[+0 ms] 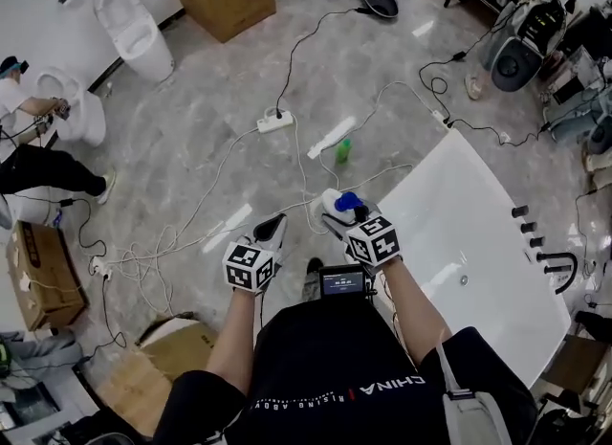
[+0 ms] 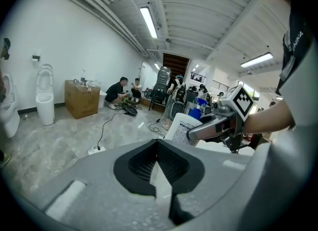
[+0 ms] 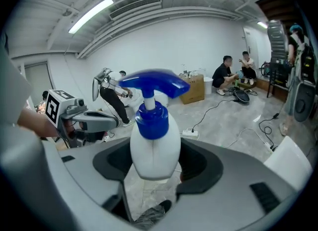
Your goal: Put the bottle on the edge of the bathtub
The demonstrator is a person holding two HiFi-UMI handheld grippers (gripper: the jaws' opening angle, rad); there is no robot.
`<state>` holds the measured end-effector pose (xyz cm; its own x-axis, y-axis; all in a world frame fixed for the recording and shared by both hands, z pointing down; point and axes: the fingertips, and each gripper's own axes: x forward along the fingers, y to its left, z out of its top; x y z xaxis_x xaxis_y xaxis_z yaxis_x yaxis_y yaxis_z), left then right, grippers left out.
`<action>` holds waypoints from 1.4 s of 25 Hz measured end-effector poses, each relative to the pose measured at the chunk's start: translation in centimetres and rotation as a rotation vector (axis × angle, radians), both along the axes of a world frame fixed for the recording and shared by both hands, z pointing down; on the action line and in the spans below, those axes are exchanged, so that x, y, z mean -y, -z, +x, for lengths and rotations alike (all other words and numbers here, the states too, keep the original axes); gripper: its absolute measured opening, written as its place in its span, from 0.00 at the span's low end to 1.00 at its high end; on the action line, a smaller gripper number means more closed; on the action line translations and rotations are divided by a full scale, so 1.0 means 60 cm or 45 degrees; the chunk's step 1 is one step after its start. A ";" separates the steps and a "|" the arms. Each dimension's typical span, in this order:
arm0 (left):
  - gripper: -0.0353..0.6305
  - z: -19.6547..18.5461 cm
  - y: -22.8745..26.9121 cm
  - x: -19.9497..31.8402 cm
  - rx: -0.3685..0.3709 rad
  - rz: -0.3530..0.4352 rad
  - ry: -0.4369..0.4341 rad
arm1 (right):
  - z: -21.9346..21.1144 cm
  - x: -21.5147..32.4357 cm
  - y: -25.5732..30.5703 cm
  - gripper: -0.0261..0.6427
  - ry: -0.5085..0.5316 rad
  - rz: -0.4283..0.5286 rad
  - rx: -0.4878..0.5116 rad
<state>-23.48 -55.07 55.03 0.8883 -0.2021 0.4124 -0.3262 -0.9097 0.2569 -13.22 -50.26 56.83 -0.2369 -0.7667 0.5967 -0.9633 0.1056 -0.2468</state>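
White bottle (image 3: 155,145), blue trigger on top, clamped upright in right gripper (image 1: 337,210) jaws | bathtub (image 1: 459,213) edge lies just to its right, nearest this hand | left gripper (image 1: 273,226) jaws together, empty

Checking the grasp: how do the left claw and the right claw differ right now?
The right claw is shut on the white bottle; the left claw holds nothing. The right claw's jaws stand wide apart around the bottle; the left claw's meet. Both are grey and hand-held.
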 end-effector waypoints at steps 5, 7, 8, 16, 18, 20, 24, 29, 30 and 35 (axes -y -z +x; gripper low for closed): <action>0.07 0.077 0.020 0.053 -0.008 0.014 -0.089 | 0.075 0.043 0.024 0.44 -0.102 0.025 0.002; 0.07 0.105 0.022 0.064 -0.009 0.016 -0.127 | 0.101 0.050 0.030 0.44 -0.146 0.032 0.007; 0.07 0.120 0.023 0.069 -0.010 0.016 -0.148 | 0.115 0.054 0.032 0.44 -0.170 0.035 0.008; 0.07 0.231 0.012 0.129 -0.006 -0.010 -0.351 | 0.212 0.079 0.022 0.44 -0.396 0.020 0.014; 0.07 0.262 0.013 0.149 -0.006 -0.008 -0.418 | 0.241 0.089 0.019 0.44 -0.472 0.016 0.018; 0.07 0.295 0.014 0.172 -0.010 -0.004 -0.491 | 0.268 0.102 0.019 0.44 -0.556 0.018 0.021; 0.07 0.352 0.015 0.214 -0.012 -0.004 -0.669 | 0.305 0.131 0.023 0.44 -0.721 0.020 0.014; 0.07 0.413 0.024 0.260 -0.009 0.001 -0.868 | 0.343 0.170 0.037 0.44 -0.891 0.021 -0.002; 0.07 0.424 0.024 0.266 -0.010 0.001 -0.908 | 0.350 0.172 0.039 0.44 -0.928 0.019 -0.009; 0.07 0.466 0.021 0.271 -0.017 -0.017 -1.059 | 0.367 0.160 0.043 0.44 -1.082 0.000 -0.026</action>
<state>4.47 -71.31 53.75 0.7503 0.5274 0.3986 0.4546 -0.8494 0.2682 8.80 -59.84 54.27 0.4304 -0.6789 0.5948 -0.7193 -0.6561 -0.2284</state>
